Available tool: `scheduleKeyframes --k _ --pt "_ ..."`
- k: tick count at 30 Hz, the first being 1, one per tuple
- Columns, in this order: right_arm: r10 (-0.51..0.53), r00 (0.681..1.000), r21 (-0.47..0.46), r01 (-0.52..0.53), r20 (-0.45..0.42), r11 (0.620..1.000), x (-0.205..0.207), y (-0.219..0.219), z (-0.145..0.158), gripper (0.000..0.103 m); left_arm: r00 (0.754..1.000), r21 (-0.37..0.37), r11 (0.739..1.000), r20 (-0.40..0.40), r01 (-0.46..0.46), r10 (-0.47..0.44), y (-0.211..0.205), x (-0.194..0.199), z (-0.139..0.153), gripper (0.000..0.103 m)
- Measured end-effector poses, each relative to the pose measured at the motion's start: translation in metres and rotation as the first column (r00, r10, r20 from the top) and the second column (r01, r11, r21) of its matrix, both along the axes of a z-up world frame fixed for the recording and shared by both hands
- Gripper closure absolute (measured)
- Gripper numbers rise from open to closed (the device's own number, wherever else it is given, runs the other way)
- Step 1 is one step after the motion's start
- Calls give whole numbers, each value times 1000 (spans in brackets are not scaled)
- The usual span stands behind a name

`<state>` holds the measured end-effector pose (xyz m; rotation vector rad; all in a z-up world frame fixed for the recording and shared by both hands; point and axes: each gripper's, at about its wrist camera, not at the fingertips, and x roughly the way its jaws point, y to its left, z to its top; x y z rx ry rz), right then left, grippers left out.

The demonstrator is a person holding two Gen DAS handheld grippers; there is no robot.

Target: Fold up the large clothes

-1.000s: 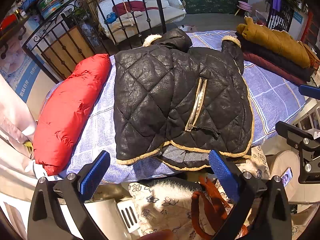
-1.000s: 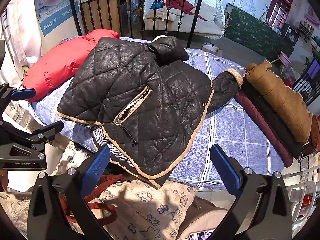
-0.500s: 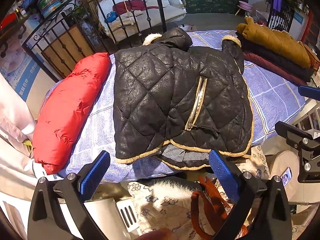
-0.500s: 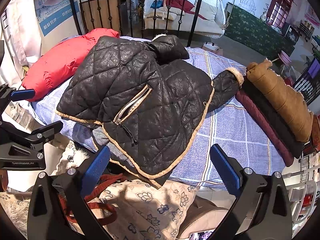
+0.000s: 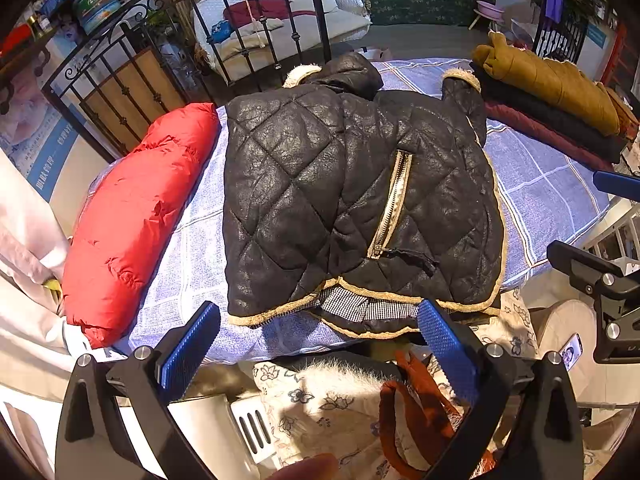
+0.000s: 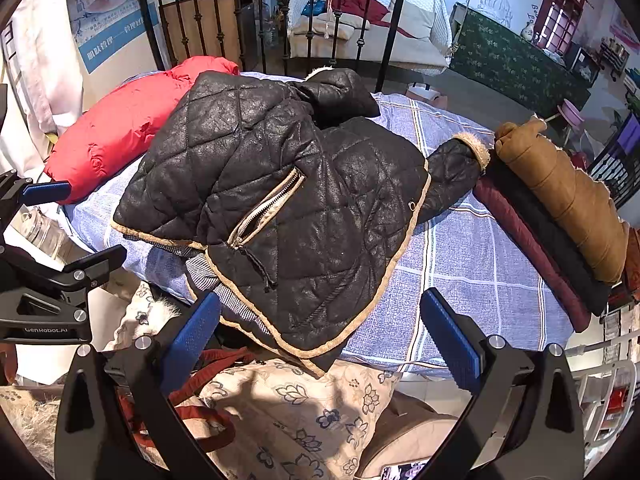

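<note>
Nothing is shifting much since the frames 1 second back: both grippers are hanging in nearly the same spots, and the black quilted jacket (image 5: 352, 200) is lying as it did. Nearest the camera, the left gripper (image 5: 316, 344) is hovering just short of the jacket's hem with its 2 blue pads (image 5: 188, 348) spread wide and holding nothing. The right gripper (image 6: 320, 336) is hovering likewise before the jacket's lower right corner, its fingers standing wide apart and empty. Below the jacket's hem, a floral cushion (image 6: 304, 408) and a rust-red strap (image 5: 400, 416) are sitting under both tools. The jacket itself is lying spread across the blue checked bedsheet (image 6: 472, 264), hem hanging over the near edge, checked lining (image 5: 360, 304) peeking out beneath the tan trim, and a zip pocket (image 5: 392, 200) running up its front. Its fur-edged cuff (image 6: 472, 148) is reaching out to the jacket's right, just beside a stack of folded coats (image 6: 560, 204) topped by a mustard one. To the jacket's left, a red puffer jacket (image 5: 132, 216) is resting on the sheet, touching the black one's shoulder edge. Beyond the jacket's hood (image 5: 344, 74), a black iron bed rail (image 5: 248, 40) is standing.
</note>
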<state>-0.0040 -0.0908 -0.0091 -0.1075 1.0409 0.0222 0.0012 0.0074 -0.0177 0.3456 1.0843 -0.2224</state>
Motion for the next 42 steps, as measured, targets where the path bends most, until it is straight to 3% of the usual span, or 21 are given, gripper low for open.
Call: scheduleKeyframes --k 12,17,20,22,25,27,29,30,33,35,38,40,42 --pt "1 1000 47 -1 2 999 8 -4 -11 5 998 -48 999 -60 1 -4 3 11 -21 6" --pt "-37 994 108 26 99 994 16 -17 -24 5 996 -61 997 -87 -43 38 14 26 -53 6" --pt "-127 988 257 99 91 961 24 -43 -46 5 996 -23 997 -36 -77 77 21 28 -68 10" --pt "-217 975 368 187 42 911 29 -68 -69 5 995 -24 995 8 -101 101 28 28 -72 14" --pt "-334 942 446 293 15 846 31 -102 -87 5 992 -35 993 59 -111 113 36 34 -65 16" --pt "-365 931 445 318 21 837 34 -117 -88 5 988 -34 996 129 -84 88 38 45 -48 14" --pt "-382 923 447 323 45 834 43 -131 -85 5 973 -24 999 226 -35 39 36 63 -27 12" --pt "-384 922 453 321 52 832 50 -137 -84 5 967 -19 1000 254 -9 14 32 72 -17 4" --pt "-386 921 495 315 45 810 76 -154 -91 5 958 -23 996 278 82 -73 9 116 7 6" --pt "-396 918 516 323 34 793 93 -162 -97 5 962 -17 990 240 137 -129 -15 153 13 6" --pt "-419 908 548 344 13 763 115 -169 -107 5 957 74 973 177 219 -229 -64 215 5 6" --pt "-432 902 572 355 0 740 120 -171 -111 5 962 177 959 125 221 -244 -99 260 -10 6" --pt "-435 901 581 353 1 733 120 -170 -114 5 964 182 954 76 238 -255 -123 291 -24 6"
